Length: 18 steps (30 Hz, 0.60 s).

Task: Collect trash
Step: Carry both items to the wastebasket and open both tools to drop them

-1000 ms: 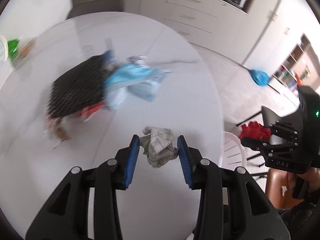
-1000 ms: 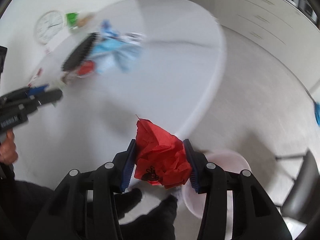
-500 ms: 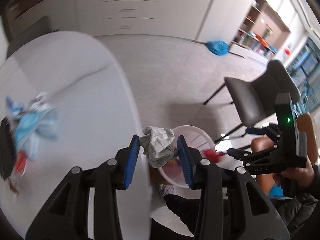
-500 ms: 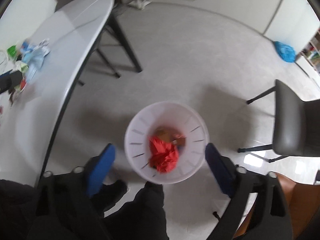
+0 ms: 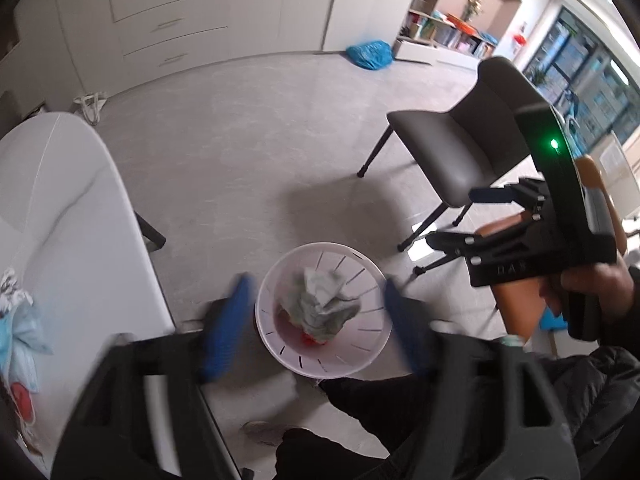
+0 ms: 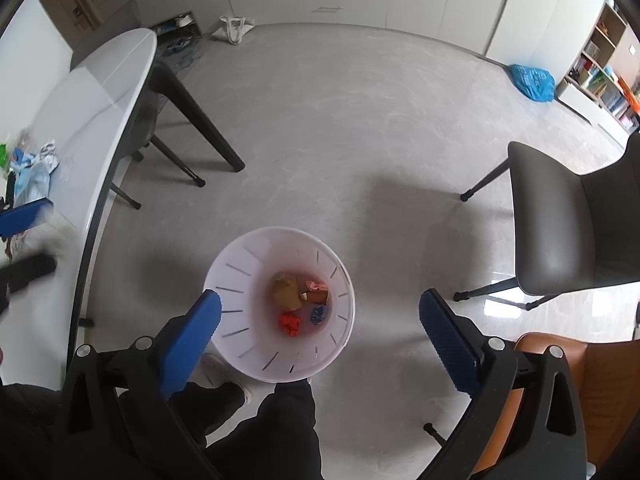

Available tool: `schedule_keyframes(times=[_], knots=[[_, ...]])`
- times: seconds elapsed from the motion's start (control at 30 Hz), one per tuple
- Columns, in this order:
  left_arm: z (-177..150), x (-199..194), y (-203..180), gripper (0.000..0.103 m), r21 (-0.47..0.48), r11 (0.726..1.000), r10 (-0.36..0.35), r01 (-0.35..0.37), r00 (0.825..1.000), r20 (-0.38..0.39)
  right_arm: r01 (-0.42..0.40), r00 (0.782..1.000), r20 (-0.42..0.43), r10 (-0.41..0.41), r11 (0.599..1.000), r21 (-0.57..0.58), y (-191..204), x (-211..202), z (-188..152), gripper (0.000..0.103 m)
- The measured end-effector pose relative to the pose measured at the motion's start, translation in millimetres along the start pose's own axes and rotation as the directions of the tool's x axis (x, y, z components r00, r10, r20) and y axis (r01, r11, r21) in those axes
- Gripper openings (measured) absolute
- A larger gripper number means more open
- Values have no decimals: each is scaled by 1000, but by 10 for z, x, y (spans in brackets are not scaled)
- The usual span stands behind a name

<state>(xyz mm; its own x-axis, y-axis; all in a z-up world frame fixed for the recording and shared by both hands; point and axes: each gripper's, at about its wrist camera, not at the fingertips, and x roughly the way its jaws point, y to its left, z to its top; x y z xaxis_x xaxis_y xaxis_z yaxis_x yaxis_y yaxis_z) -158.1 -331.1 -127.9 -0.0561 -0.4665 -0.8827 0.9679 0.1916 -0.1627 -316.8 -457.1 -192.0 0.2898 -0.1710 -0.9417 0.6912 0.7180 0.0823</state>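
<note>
A white slotted bin stands on the floor by the table. In the left wrist view a crumpled grey-white paper wad is loose over the bin's mouth, and my left gripper is above it with blurred jaws opening, pads off the wad. My right gripper hangs over the bin with its jaws opening wide and nothing between them. A red paper wad lies at the bin's bottom with brown and blue scraps. More trash lies on the white table.
A grey chair stands right of the bin and an orange seat nearer me. The person's dark-clothed legs are just behind the bin. A blue bag lies on the far floor by the cabinets.
Both grippers swung from the table to above the bin. The right one opened and dropped the red wad in. The left one has just opened and released the paper wad.
</note>
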Motion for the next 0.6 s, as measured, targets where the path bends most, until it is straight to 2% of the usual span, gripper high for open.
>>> schedule_keyframes(times=[0.03, 0.2, 0.6], knots=[[5, 6, -33, 87, 12, 1000, -1, 1, 1000, 0, 0, 1000, 0, 0, 1000, 2, -17, 6, 8, 99], [13, 21, -43, 95, 6, 1000, 0, 0, 1000, -6, 0, 1000, -12, 0, 1000, -2, -34, 44, 26, 99], [-76, -107, 179, 95, -99, 994, 40, -39, 999, 5, -24, 1000, -11, 24, 998, -51, 147, 24, 98, 100]])
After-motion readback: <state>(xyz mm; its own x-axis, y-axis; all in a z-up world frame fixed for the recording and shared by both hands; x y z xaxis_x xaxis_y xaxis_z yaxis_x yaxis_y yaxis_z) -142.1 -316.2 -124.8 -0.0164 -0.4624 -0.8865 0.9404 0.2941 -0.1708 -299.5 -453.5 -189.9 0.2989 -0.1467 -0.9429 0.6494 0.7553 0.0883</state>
